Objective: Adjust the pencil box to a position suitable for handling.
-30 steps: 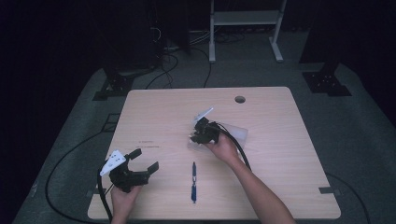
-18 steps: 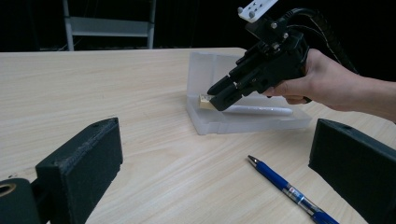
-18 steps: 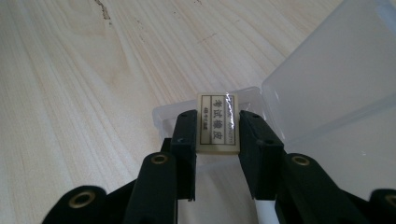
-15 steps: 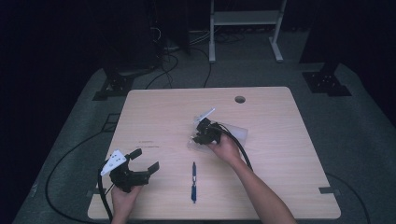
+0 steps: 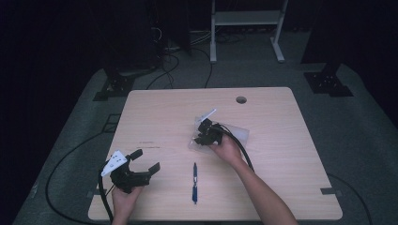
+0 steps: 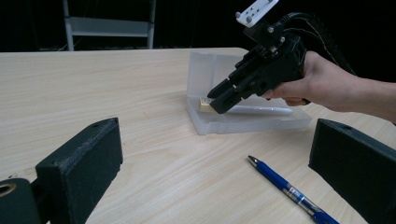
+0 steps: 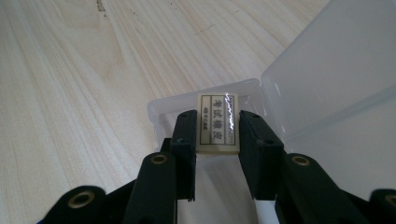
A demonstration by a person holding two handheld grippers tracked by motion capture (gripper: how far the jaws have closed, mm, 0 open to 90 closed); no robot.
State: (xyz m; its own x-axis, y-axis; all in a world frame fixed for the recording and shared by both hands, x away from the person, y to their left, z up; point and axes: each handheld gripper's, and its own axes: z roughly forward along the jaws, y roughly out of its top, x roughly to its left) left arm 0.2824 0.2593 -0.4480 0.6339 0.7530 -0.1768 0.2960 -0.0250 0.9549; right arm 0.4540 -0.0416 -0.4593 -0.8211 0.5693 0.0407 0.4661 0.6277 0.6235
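right gripper [image 7: 217, 135] clamped across eraser [image 7: 217, 122], long axis pointing ahead, probably just over case [image 7: 161, 112] end; left gripper [image 5: 145, 169] open, empty, farther off.

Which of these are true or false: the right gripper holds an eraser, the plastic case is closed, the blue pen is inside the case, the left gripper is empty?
1. The right gripper holds an eraser. True: its jaws clamp the eraser over the case's end.
2. The plastic case is closed. False: its lid stands open.
3. The blue pen is inside the case. False: it lies on the table, nearer the person.
4. The left gripper is empty. True: its jaws are open with nothing between them.
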